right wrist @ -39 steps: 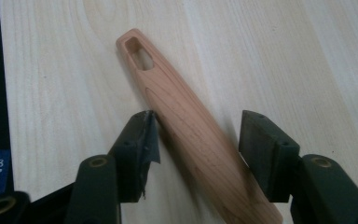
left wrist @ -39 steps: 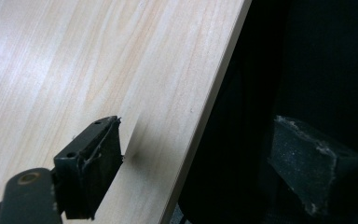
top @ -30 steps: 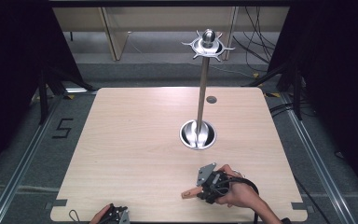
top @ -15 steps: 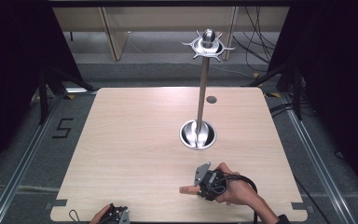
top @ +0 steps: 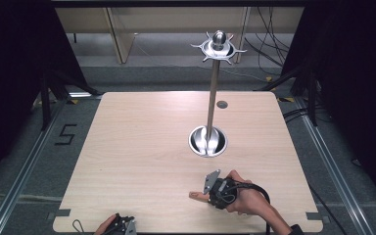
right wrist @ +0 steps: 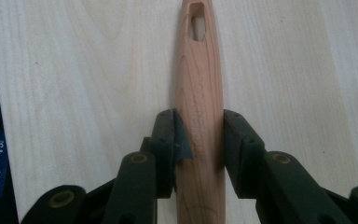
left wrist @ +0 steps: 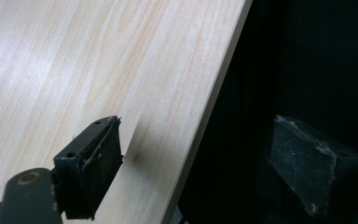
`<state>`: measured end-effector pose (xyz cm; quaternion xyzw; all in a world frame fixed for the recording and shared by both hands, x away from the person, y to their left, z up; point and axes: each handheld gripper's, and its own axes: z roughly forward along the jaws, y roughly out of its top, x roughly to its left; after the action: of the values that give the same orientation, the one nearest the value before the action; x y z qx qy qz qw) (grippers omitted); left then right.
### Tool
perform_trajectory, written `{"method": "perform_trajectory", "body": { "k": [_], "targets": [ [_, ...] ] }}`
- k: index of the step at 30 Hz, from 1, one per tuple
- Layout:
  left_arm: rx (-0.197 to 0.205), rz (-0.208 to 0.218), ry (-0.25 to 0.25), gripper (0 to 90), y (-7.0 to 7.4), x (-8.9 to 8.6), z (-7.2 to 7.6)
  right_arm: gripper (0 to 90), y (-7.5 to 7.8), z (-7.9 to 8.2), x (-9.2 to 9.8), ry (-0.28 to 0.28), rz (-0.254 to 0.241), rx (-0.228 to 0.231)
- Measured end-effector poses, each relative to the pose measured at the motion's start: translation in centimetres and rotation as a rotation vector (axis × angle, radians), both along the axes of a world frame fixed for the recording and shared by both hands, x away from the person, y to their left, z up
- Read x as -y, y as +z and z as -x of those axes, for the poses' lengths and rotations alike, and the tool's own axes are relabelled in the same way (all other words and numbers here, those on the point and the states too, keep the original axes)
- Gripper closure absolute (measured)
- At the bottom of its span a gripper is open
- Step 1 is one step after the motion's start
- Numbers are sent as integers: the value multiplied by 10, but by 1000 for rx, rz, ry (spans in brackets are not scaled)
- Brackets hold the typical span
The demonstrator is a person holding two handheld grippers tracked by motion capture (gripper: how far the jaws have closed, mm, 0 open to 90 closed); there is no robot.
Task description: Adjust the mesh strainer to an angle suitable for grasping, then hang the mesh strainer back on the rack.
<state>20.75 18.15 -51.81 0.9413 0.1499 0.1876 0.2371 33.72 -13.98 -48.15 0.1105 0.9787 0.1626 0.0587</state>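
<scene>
Handle: wooden handle [right wrist: 199, 112] lies flat on the table [top: 142, 147] near your front edge, right of centre; in the high view its free tip [top: 196, 195] pokes out to the left of your right hand [top: 245, 198]
Long axis: runs straight away from the right gripper [right wrist: 199, 140] along its own line of sight, with the hanging slot [right wrist: 197, 21] at the far end; across the table it points left
Grip: right jaws have just been closing and now pinch the handle from both sides at mid-length, pads flat on the wood
Other tongs: left gripper [left wrist: 196, 154] sits at the front-left edge of the table with its jaws spread, one over the wood, one off the edge, nothing between them
Nearer hand: your right, already on the handle; the left is well apart
Stand: metal stand [top: 210, 105] with its round base [top: 208, 142] rises beyond your right hand, its hook crown [top: 219, 46] high above
Next move, as I judge it: lift and swing the slotted end up towards a hook
</scene>
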Motion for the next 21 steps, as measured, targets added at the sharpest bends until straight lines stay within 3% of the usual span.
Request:
{"method": "perform_trajectory", "body": {
  "k": [1,3,6,7,9,10,12,14,15,16,18,21],
  "targets": [
    [0,0,0,162,0,0,0,682,0,-2,0,27,1,12],
    [1,2,1,162,0,0,0,683,2,-1,1,5,0,16],
    [-12,6,-11,162,0,0,-1,684,4,-2,2,16,-27,35],
    [-12,7,-11,162,0,0,-1,684,6,1,2,-37,-21,23],
    [-3,3,3,162,1,0,0,684,6,-3,4,7,-58,38],
    [-3,7,6,162,1,0,1,684,8,-2,5,-36,-64,33],
    [8,8,8,162,1,-1,1,684,9,-5,6,-10,-92,37],
    [5,8,6,162,1,0,1,684,11,-3,7,-58,-108,34],
    [5,3,6,162,2,-1,1,684,11,-5,8,-32,-127,43],
    [-2,1,-4,162,1,-1,1,684,13,-4,9,-65,-133,29],
    [2,-1,4,162,1,-1,2,684,14,-6,12,-44,-173,25],
    [1,4,4,162,2,-1,2,685,18,-7,16,-79,-213,27]
  ]
}}
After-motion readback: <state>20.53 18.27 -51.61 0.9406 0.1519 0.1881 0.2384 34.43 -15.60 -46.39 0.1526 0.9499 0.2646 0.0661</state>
